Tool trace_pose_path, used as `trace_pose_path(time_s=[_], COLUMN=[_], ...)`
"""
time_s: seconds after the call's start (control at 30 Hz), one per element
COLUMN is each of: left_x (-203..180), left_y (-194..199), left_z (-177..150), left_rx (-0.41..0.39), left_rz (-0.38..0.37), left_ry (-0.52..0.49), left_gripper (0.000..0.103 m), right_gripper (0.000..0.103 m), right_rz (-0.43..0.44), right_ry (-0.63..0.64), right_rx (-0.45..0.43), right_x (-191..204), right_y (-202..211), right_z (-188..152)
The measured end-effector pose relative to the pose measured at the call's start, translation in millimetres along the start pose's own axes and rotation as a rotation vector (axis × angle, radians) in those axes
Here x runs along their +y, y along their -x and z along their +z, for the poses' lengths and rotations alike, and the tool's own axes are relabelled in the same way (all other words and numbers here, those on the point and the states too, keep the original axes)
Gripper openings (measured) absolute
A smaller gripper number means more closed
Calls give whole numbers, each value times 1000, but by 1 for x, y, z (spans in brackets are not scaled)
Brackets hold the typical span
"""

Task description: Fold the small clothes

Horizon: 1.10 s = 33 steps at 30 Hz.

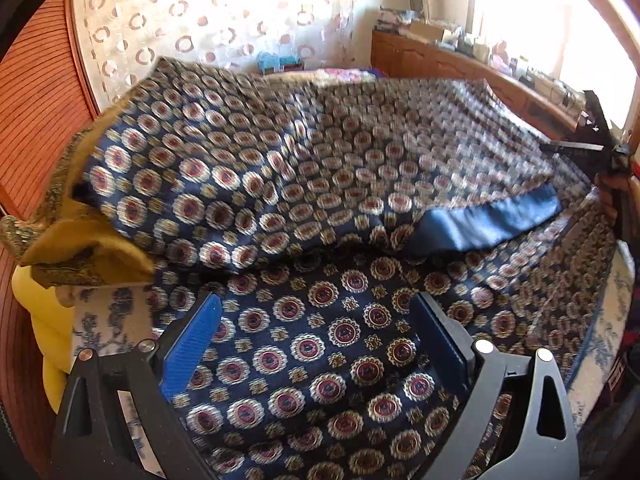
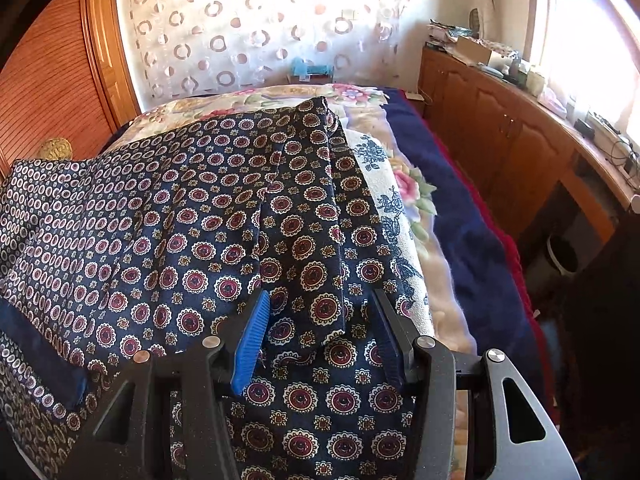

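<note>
A navy garment with red and cream medallions (image 1: 320, 344) lies spread on the bed, with a blurred upper layer (image 1: 280, 160) and a plain blue band (image 1: 488, 220) raised above it. My left gripper (image 1: 316, 312) is open just over the cloth, blue pads apart, empty. In the right wrist view the same garment (image 2: 180, 220) lies with a folded flap (image 2: 308, 220) between my right gripper's fingers. My right gripper (image 2: 320, 312) is open around that flap. The right gripper (image 1: 608, 148) also shows at the right edge of the left wrist view.
A mustard cloth (image 1: 80, 240) sits at the left. The bed has a floral blanket (image 2: 412, 188) and a dark blue cover (image 2: 460, 208). A wooden cabinet (image 2: 500, 132) with clutter runs along the right. A wooden door (image 2: 44, 64) and a patterned curtain (image 2: 260, 28) stand behind.
</note>
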State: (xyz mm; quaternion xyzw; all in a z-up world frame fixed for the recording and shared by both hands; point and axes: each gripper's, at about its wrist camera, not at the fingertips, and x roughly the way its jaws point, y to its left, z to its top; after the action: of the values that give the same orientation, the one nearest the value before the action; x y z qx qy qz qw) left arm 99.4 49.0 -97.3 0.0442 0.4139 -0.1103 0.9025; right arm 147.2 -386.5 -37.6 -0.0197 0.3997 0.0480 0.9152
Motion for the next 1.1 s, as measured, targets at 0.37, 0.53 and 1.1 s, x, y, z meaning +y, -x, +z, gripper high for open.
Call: trace_pose_path(time_s=[0.37, 0.53, 1.1], left_x=[47, 70, 92], left_y=[65, 61, 23], left_z=[31, 47, 55], left_rx=[-150, -166, -92], left_rz=[49, 63, 134], left_ry=[72, 111, 138], left_gripper=[70, 59, 6], right_gripper=[57, 57, 31], right_rz=[-4, -4, 2], right_ry=[21, 21, 38], right_rx=[7, 7, -8], right_x=[3, 3, 4], right_y=[-3, -3, 0], right_z=[3, 3, 2])
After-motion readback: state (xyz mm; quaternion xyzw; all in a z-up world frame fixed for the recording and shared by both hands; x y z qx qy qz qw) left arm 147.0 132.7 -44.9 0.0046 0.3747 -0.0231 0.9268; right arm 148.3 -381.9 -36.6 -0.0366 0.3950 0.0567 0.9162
